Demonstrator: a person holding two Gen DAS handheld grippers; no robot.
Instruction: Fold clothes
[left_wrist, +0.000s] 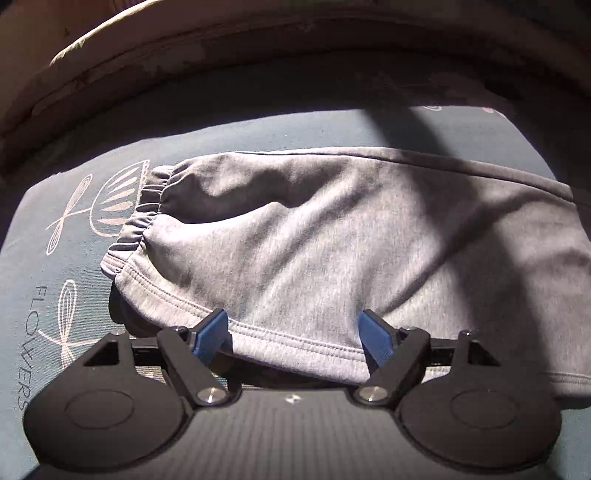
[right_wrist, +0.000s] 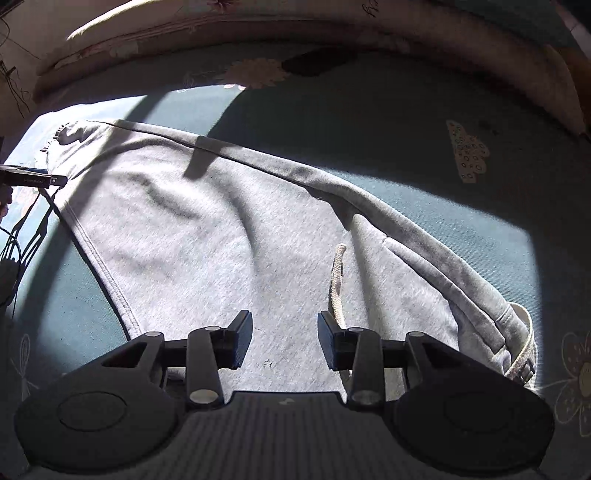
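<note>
A grey knit garment (left_wrist: 332, 236) lies spread across a dark teal bedsheet (left_wrist: 44, 280) printed with pale flower outlines and the word "FLOWERS", filling the centre of both wrist views under hard sunlight and broad shadow bands. In the left wrist view its gathered elastic cuff (left_wrist: 144, 218) sits at centre left, and a double-stitched hem runs along the lower edge, passing between the blue-tipped fingers (left_wrist: 210, 338) of the left tool (left_wrist: 295, 332), which stands wide open with the fabric edge in the gap, not pinched. In the right wrist view the garment (right_wrist: 207, 243) slopes from the upper left to the lower right, where a folded waistband and a pale drawstring (right_wrist: 338, 284) lie; the cord's lower end reaches the right-hand finger of the right tool (right_wrist: 285, 338). That tool, black-fingered, is likewise spread wide above the cloth, gripping nothing. A padded, patterned cream border (right_wrist: 258, 26) curves across the top of the frame beyond the sheet.
</note>
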